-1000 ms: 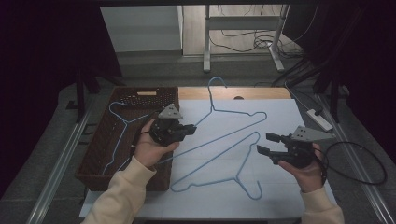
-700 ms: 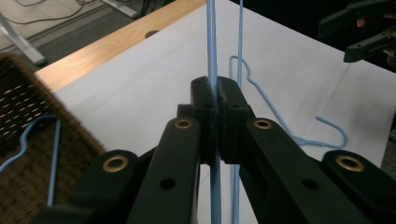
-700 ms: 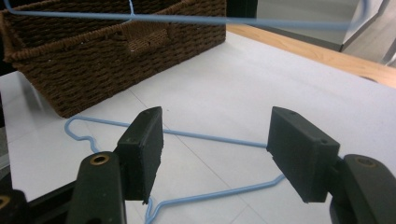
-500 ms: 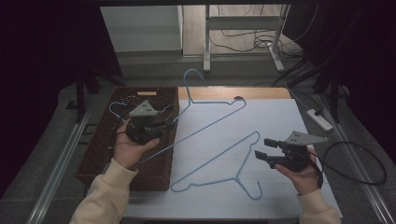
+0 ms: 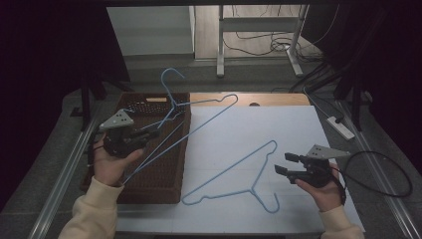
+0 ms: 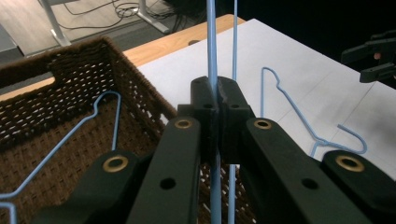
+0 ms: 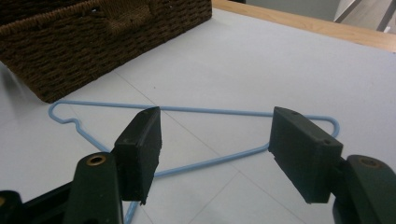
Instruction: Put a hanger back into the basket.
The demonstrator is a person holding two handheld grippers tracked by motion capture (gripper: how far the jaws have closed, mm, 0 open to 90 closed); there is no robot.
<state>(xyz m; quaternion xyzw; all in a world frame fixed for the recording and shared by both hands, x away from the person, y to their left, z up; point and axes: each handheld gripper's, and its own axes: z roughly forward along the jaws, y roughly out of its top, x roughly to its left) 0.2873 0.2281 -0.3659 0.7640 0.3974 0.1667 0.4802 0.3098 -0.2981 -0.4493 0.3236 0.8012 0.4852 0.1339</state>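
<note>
Left gripper (image 5: 149, 133) clamps unlabelled blue hanger (image 5: 199, 124) (above basket (image 5: 154, 174))

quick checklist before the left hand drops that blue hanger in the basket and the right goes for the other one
1. Left gripper clamped on the held hanger: ok, jaws shut on the wire.
2. Held hanger over the wicker basket: not ok, its far end hangs past the rim over the table.
3. Room in basket: ok, one hanger in basket lies flat.
4. Right gripper open: ok, nothing between the jaws.
5. Right gripper lined up on the hanger on the table: ok, wire lies beyond the jaws.
6. Cable free: cannot tell.
</note>
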